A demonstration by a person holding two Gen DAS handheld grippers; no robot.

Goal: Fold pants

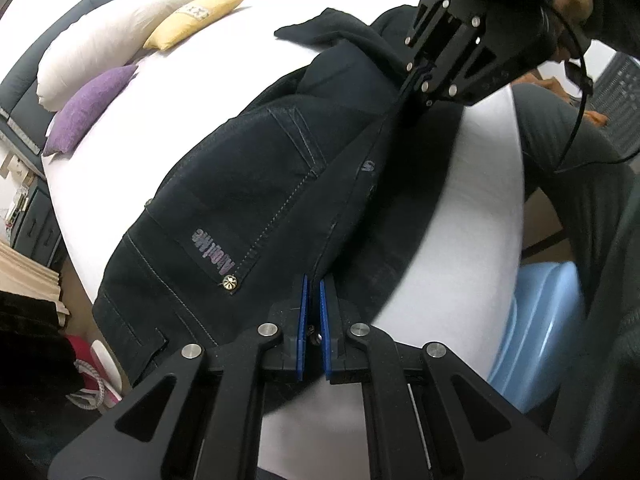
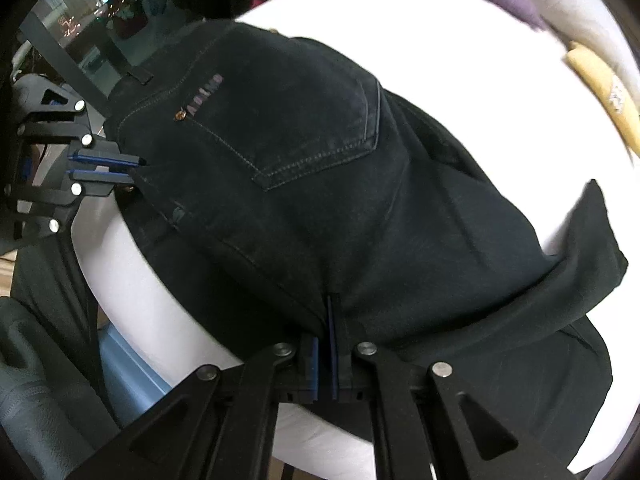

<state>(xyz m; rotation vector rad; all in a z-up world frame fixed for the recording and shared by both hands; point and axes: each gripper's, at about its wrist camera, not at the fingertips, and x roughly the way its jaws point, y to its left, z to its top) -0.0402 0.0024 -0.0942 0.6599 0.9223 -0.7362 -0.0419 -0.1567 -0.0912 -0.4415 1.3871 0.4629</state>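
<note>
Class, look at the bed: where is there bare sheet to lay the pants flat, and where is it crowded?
Bare sheet lies between the pants and the pillows, and along the near edge by the blue tub. The head end is crowded: white pillow, yellow cushion, purple cushion.

The left black tongs with blue pads [image 1: 314, 312] are clamped on dark cloth, pointing steeply down. The right black tongs [image 2: 326, 344] pinch the same cloth, pointing straight down.
</note>
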